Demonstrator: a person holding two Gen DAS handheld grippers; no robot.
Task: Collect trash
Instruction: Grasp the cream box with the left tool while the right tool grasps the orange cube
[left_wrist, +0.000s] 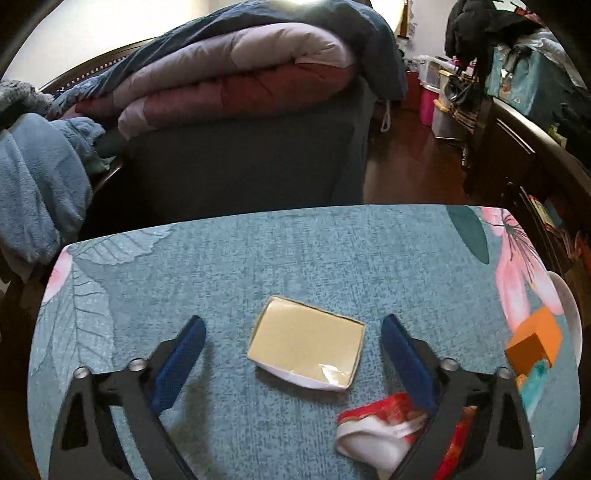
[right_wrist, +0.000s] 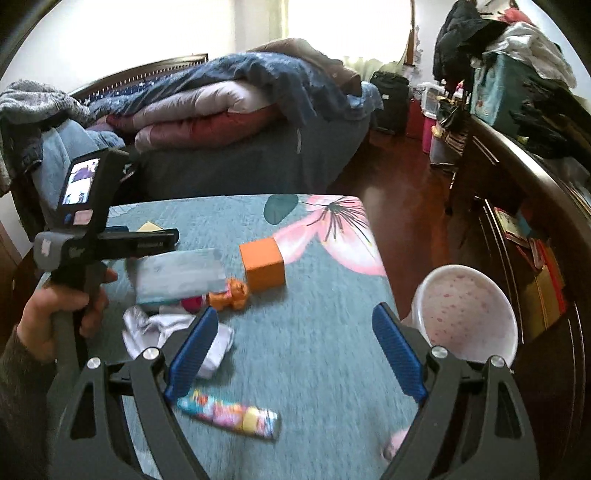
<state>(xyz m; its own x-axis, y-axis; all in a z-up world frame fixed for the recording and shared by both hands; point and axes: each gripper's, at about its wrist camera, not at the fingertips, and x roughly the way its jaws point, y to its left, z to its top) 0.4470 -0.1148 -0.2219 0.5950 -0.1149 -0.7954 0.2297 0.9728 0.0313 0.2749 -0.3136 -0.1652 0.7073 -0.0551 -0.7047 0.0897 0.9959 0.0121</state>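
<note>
Left wrist view: the left hand-held gripper (left_wrist: 293, 332) stands spread wide over the bench (left_wrist: 258, 254), pads touching nothing. A shallow cream cardboard tray (left_wrist: 306, 341) lies flat between the blue fingers (left_wrist: 181, 365), clear of both. A crumpled red-and-white wrapper (left_wrist: 376, 424) lies near the right finger's base — an orange box (left_wrist: 533, 341) sits at the bench's right edge.

Right wrist view: the right hand-held gripper (right_wrist: 295, 334) is likewise spread, empty. A colourful printed wrapper (right_wrist: 229, 411) lies below its left finger, white crumpled paper (right_wrist: 147, 328) beside it. A pink-speckled white bin (right_wrist: 469, 314) stands just off the bench's right edge. A hand (right_wrist: 55, 317) grips the other tool's handle.
</note>
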